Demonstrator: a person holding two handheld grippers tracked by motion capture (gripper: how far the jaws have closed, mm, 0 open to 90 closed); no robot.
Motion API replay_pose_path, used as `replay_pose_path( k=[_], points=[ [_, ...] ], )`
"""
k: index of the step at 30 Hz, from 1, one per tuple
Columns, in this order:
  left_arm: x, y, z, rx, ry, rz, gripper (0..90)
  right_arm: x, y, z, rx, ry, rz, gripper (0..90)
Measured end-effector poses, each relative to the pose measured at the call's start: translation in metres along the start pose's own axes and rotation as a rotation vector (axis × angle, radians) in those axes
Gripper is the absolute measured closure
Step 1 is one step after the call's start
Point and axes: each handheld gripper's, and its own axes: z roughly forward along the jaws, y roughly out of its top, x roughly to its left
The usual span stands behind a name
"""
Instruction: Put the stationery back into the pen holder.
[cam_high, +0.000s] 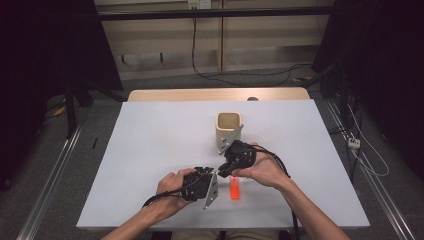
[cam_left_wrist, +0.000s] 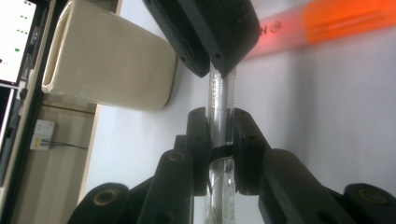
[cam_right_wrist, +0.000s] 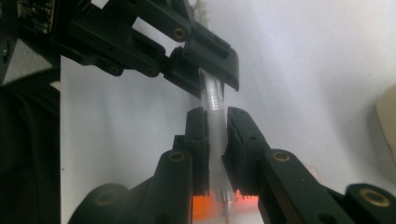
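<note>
Both grippers, left gripper (cam_high: 214, 176) and right gripper (cam_high: 220, 171), clamp one clear pen barrel (cam_left_wrist: 220, 112) near the worktop's front edge, above the orange cap (cam_high: 233, 190). Best move, likely: pull straight along the barrel, no bending. Beige cup (cam_high: 229, 131) waits mid-worktop.
</note>
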Motion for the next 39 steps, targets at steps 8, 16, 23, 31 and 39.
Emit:
replay_pose_path(
  k=[8,16,23,31,39],
  points=[
    [0.016,-0.016,0.000,-0.070,-0.089,-0.262,79.4,-0.002,-0.024,-0.003,-0.092,-0.066,0.062,46.5],
    [0.031,-0.036,-0.009,-0.133,-0.133,-0.483,79.4,-0.004,-0.048,-0.014,-0.238,-0.194,0.162,20.7],
    [0.039,-0.042,-0.013,-0.191,-0.171,-0.637,79.4,0.003,-0.072,-0.018,-0.307,-0.272,0.228,13.6],
    [0.050,-0.042,-0.016,-0.261,-0.178,-0.761,79.5,0.010,-0.105,-0.027,-0.362,-0.372,0.307,8.0],
    [0.062,-0.033,-0.018,-0.285,-0.167,-0.804,79.4,0.014,-0.127,-0.033,-0.406,-0.449,0.376,7.6]
  ],
)
